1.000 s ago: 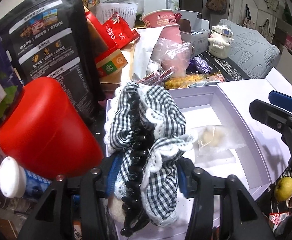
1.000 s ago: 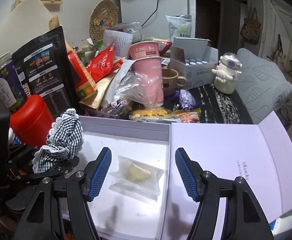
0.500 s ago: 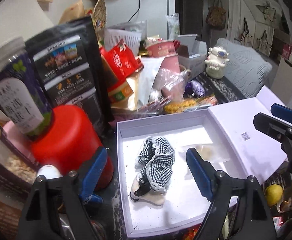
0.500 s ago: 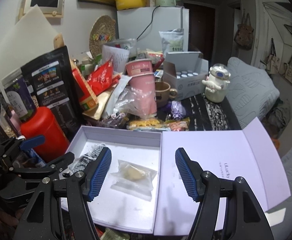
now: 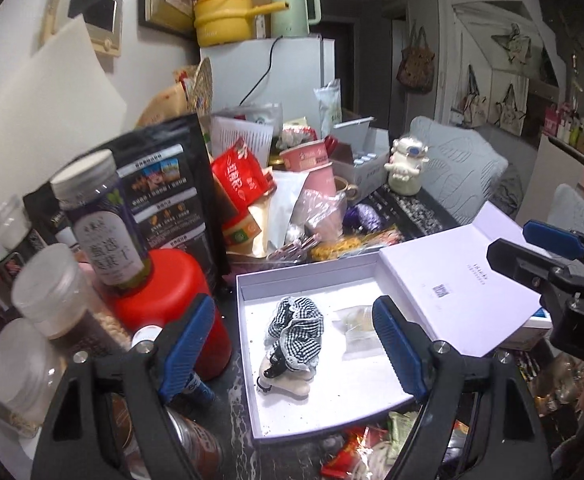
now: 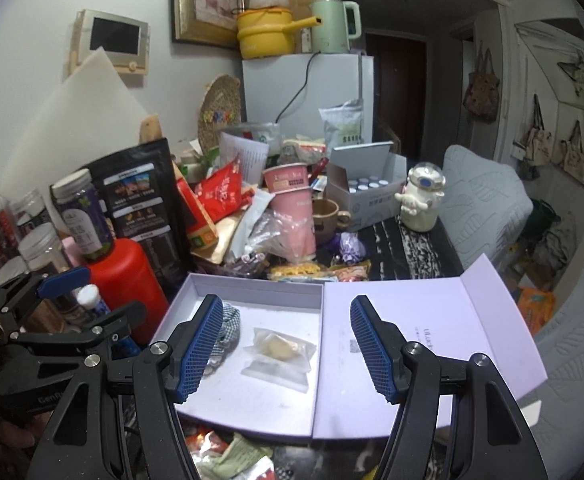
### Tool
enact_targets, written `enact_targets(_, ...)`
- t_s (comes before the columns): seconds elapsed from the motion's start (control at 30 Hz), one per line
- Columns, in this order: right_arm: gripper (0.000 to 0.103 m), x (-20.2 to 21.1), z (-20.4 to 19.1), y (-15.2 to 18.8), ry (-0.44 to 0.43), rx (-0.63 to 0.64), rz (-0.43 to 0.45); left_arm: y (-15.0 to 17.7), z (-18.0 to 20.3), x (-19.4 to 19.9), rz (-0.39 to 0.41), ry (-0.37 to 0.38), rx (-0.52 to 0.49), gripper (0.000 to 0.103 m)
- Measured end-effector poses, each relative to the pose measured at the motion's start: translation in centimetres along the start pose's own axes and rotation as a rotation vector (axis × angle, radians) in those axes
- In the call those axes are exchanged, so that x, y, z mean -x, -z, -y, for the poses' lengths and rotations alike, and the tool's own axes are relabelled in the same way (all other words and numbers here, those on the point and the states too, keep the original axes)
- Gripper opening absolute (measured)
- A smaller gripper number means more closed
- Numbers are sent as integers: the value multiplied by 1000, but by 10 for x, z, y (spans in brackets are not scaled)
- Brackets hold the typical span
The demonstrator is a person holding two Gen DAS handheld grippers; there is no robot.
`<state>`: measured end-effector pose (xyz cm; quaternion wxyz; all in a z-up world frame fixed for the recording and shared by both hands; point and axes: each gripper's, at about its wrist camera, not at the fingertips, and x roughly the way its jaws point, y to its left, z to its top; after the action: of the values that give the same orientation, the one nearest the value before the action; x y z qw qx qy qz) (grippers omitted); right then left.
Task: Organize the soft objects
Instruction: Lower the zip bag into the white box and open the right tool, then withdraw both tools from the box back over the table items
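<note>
A black-and-white checked scrunchie with a black hair claw (image 5: 296, 330) lies inside the open lilac box (image 5: 248, 360), on top of a cream pad. It shows partly in the right wrist view (image 6: 226, 330), behind my right finger. A clear packet with a pale lump (image 5: 357, 326) lies beside it in the box, also in the right wrist view (image 6: 278, 346). My left gripper (image 5: 295, 352) is open and empty, raised above the box. My right gripper (image 6: 286, 346) is open and empty above the box.
The box lid (image 6: 431, 328) lies open flat to the right. A red canister (image 5: 172, 292) with a jar on top stands just left of the box. Snack bags, pink cups (image 6: 293, 212) and a white figurine (image 6: 421, 198) crowd the back. Wrappers lie at the front edge.
My left gripper opened and let the scrunchie drop into the box, then pulled up and back. My right gripper also drew back and up, staying open.
</note>
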<state>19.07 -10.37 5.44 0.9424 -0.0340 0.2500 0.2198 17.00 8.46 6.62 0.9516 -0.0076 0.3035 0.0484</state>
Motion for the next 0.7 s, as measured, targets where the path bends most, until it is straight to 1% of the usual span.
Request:
enact_targets(0.1,67,16,-1,4,11,5,21,2,3,15,23,1,-9,82)
enact_targets(0.37,67,52,-1,25,15,8,43,11,9,48,44,19,-20,82)
enact_targets(0.47,70,63,-2,35,12,7,45,19,12,59,55,21,-29,82)
enact_targets(0.7,70,87,-9,63,-4,8,45,43,17,76,33,53,-36,82)
